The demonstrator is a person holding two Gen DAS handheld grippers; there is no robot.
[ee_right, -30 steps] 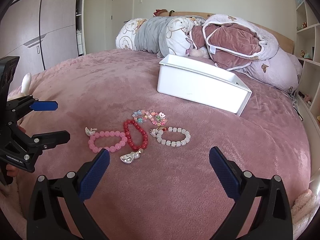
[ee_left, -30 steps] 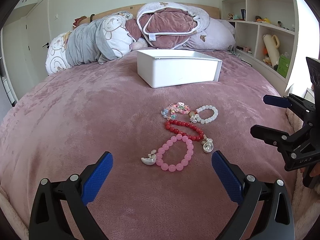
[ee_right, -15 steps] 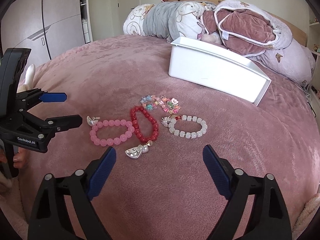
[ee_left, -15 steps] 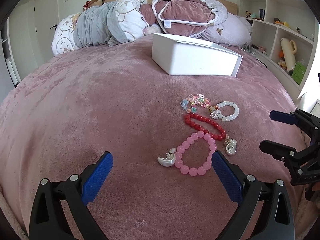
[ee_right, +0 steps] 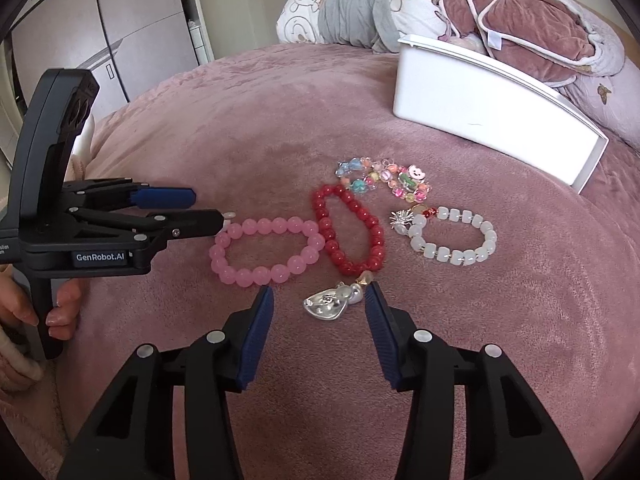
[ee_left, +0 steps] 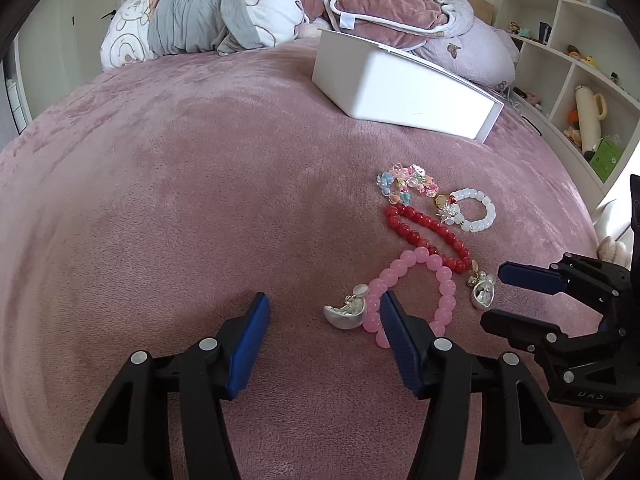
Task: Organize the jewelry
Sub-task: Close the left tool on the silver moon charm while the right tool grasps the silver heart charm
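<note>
Several pieces of jewelry lie on the pink bed cover: a pink bead bracelet [ee_left: 416, 284] [ee_right: 266, 250], a red bead bracelet [ee_left: 430, 234] [ee_right: 348, 232], a white bead bracelet [ee_left: 474, 210] [ee_right: 454, 236], a multicolour charm bracelet [ee_left: 406, 184] [ee_right: 384, 178] and two silver earrings, one [ee_left: 346, 312] by the pink bracelet and one [ee_left: 482, 290] [ee_right: 330, 300] by the red. My left gripper [ee_left: 322, 314] [ee_right: 200, 210] is open, its jaws either side of the first silver earring. My right gripper [ee_right: 318, 300] [ee_left: 494, 296] is open around the second earring.
A white open box [ee_left: 400, 88] [ee_right: 492, 92] stands on the bed beyond the jewelry. Pillows and a rolled duvet [ee_left: 224, 20] lie behind it. Shelves [ee_left: 568, 72] are to the right, wardrobe doors [ee_right: 120, 40] to the left.
Both grippers have moved forward and down to the jewelry. Both have narrowed their jaws, each now framing a silver earring.
</note>
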